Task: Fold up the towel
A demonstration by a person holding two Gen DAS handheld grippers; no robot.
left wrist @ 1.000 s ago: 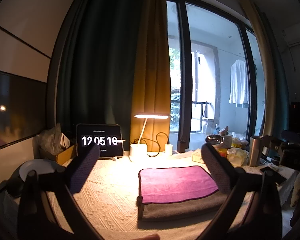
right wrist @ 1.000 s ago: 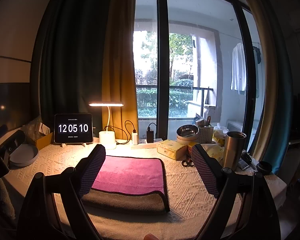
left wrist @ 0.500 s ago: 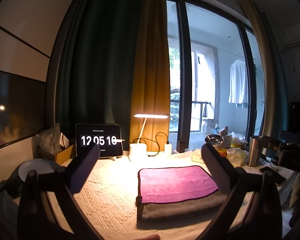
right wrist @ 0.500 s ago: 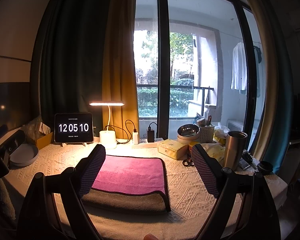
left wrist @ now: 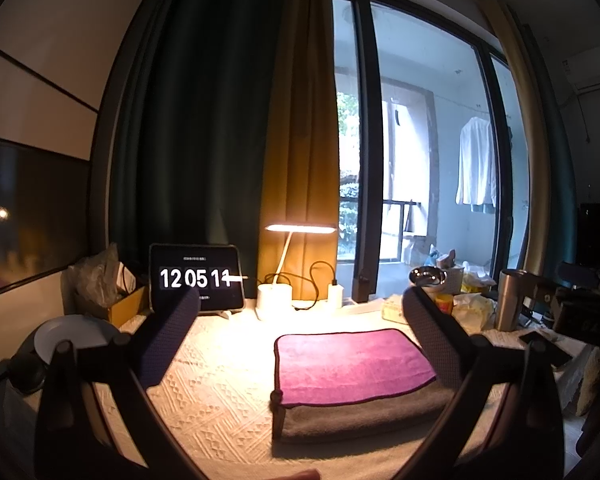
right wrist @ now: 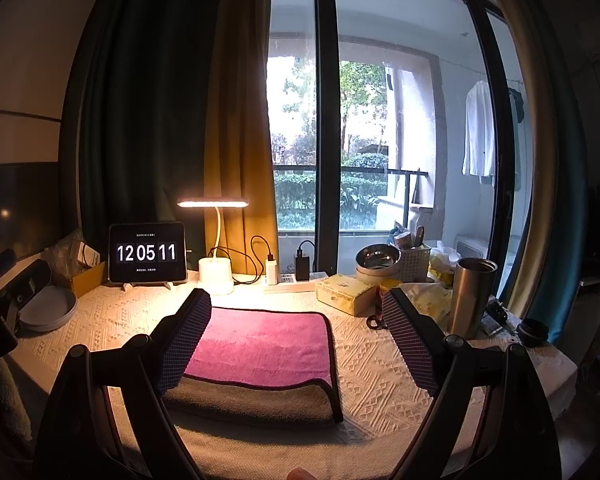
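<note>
Overhead, both grippers, left and right, wide apart above folded towel.

Dim, warm glow from lit white bar desk lamp, daylight blown out through tall dark-framed window, heavy fisheye bending at edges.

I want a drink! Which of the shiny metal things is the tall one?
The steel tumbler on the right, standing upright beside the yellow bags. The other shiny one, the bowl, is low and wide.

clock now reads 12 05 11
</note>
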